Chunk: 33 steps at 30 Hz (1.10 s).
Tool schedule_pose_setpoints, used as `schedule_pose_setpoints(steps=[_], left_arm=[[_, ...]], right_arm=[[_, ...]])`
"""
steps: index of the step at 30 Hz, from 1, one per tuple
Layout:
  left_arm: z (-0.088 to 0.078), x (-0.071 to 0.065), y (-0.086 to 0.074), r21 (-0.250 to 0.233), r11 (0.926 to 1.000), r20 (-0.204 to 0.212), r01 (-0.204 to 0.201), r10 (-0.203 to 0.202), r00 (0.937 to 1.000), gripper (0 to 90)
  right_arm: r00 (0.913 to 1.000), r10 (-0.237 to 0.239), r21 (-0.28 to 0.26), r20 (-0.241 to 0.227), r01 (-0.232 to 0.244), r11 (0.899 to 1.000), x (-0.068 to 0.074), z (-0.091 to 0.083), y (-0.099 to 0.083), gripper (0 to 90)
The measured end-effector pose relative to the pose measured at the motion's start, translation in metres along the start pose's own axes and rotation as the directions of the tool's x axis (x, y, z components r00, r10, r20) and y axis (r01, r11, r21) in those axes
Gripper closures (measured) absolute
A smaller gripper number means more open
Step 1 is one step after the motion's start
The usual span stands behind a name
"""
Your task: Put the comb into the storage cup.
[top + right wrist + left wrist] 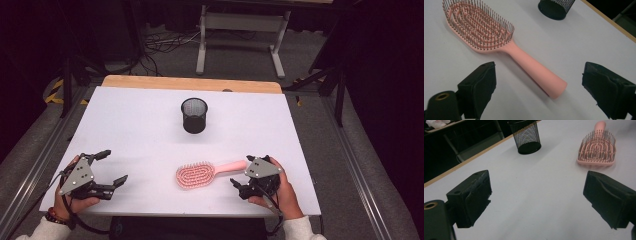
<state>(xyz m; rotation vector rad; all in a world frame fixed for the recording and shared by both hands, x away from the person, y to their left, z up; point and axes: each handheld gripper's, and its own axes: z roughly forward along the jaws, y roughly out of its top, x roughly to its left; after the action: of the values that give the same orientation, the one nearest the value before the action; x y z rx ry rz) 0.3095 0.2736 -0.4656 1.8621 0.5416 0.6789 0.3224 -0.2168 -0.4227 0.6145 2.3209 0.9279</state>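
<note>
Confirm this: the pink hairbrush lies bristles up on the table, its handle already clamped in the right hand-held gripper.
Not clamped. In the right gripper view the right hand-held gripper is open, its jaws standing apart on either side of the handle's end without touching it. The rest holds: the hairbrush lies bristles up on the table.

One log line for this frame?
left hand-held gripper: open, empty | right hand-held gripper: open, at pink hairbrush handle | mesh pen cup: upright
</note>
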Motion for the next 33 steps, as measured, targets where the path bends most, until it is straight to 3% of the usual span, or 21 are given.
schedule_pose_setpoints(steps=[5,11,14,16,20,26,27,28,29,30,32,33], left_arm=[[0.002,-0.002,-0.001,0.011,0.9999,0.007,-0.005,0.005,1.0,8.9],[-0.001,-0.006,-0.002,0.024,0.9996,0.004,-0.013,0.013,0.9999,8.8],[-0.001,-0.006,-0.001,0.021,0.9997,0.008,-0.012,0.012,0.9999,8.7],[0.0,-0.007,-0.002,0.025,0.9996,0.011,-0.011,0.011,0.9999,8.6],[0.0,-0.007,-0.002,0.031,0.9993,0.009,-0.02,0.02,0.9998,8.2],[0.001,-0.008,-0.002,0.036,0.9991,0.012,-0.021,0.02,0.9997,7.9],[0.001,-0.008,-0.002,0.036,0.9991,0.012,-0.021,0.02,0.9997,7.9],[0.001,-0.009,-0.003,0.038,0.9989,0.016,-0.026,0.026,0.9995,7.9],[0.001,-0.009,-0.003,0.04,0.9988,0.016,-0.028,0.027,0.9995,7.9],[0.001,-0.009,-0.003,0.04,0.9988,0.017,-0.028,0.028,0.9995,7.9],[0.001,-0.009,-0.003,0.041,0.9987,0.017,-0.03,0.029,0.9994,7.9],[0.001,-0.009,-0.003,0.042,0.9987,0.017,-0.03,0.03,0.9994,7.9]], right_arm=[[0.9999,0.007,-0.003,-0.012,-0.007,1.0,0.0,-0.001,0.001,12.4],[0.9989,-0.019,0.005,-0.043,0.019,1.0,-0.002,0.0,0.01,12.4],[0.994,-0.039,0.05,-0.102,0.044,0.998,-0.005,0.003,0.02,12.2],[0.9891,-0.072,0.101,-0.129,0.085,0.991,-0.005,0.008,0.024,10.8],[0.9781,-0.137,0.206,-0.157,0.168,0.964,-0.008,0.021,0.036,11.0],[0.9495,-0.206,0.297,-0.236,0.273,0.915,-0.013,0.045,0.058,15.8],[0.9495,-0.206,0.297,-0.236,0.273,0.915,-0.013,0.045,0.058,15.8],[0.929,-0.234,0.316,-0.287,0.322,0.892,-0.015,0.056,0.063,18.1],[0.928,-0.227,0.331,-0.295,0.323,0.887,-0.013,0.06,0.064,18.8],[0.9162,-0.253,0.351,-0.31,0.358,0.865,-0.013,0.066,0.065,19.2],[0.9045,-0.259,0.377,-0.339,0.383,0.843,-0.012,0.076,0.066,22.4],[0.8934,-0.272,0.391,-0.358,0.408,0.825,-0.012,0.083,0.067,23.0]])
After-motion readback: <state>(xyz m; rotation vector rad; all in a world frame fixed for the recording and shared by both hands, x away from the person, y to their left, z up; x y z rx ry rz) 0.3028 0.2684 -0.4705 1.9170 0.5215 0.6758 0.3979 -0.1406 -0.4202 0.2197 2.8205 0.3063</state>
